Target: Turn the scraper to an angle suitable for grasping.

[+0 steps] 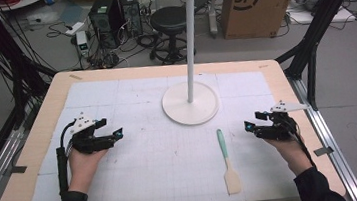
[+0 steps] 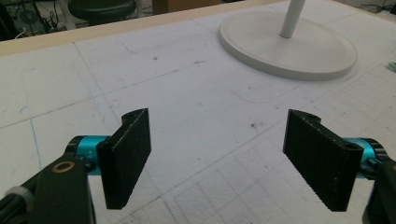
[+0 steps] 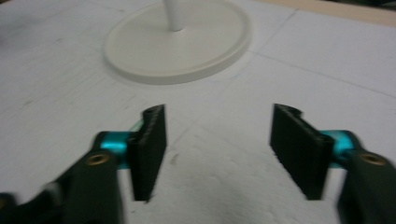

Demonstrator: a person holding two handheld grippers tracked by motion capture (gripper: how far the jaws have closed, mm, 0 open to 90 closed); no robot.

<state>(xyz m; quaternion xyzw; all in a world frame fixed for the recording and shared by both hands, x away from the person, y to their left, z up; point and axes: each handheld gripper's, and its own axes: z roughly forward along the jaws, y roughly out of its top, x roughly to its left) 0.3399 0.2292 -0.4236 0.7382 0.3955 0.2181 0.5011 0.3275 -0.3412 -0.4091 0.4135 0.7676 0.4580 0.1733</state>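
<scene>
A spatula [image 1: 228, 159] with a mint-green handle and a cream blade lies flat on the white mat, blade toward the front edge. Behind it stands a white rack on a round base [image 1: 190, 110] with a tall pole [image 1: 189, 39] and hooks at the top. My left gripper [image 1: 115, 135] hovers low over the mat at the left, open, nothing between its jaws [image 2: 217, 156]. My right gripper [image 1: 248, 126] is at the right, just right of the spatula handle, also open and empty [image 3: 217, 149]. The round base [image 2: 289, 44] [image 3: 180, 39] lies ahead of both grippers.
The white gridded mat [image 1: 138, 170] covers a wooden table [image 1: 40, 140]. Beyond the far edge are a black stool [image 1: 171, 23], computer towers [image 1: 112, 17], a cardboard box [image 1: 256, 2] and cables. Black frame posts stand at both sides.
</scene>
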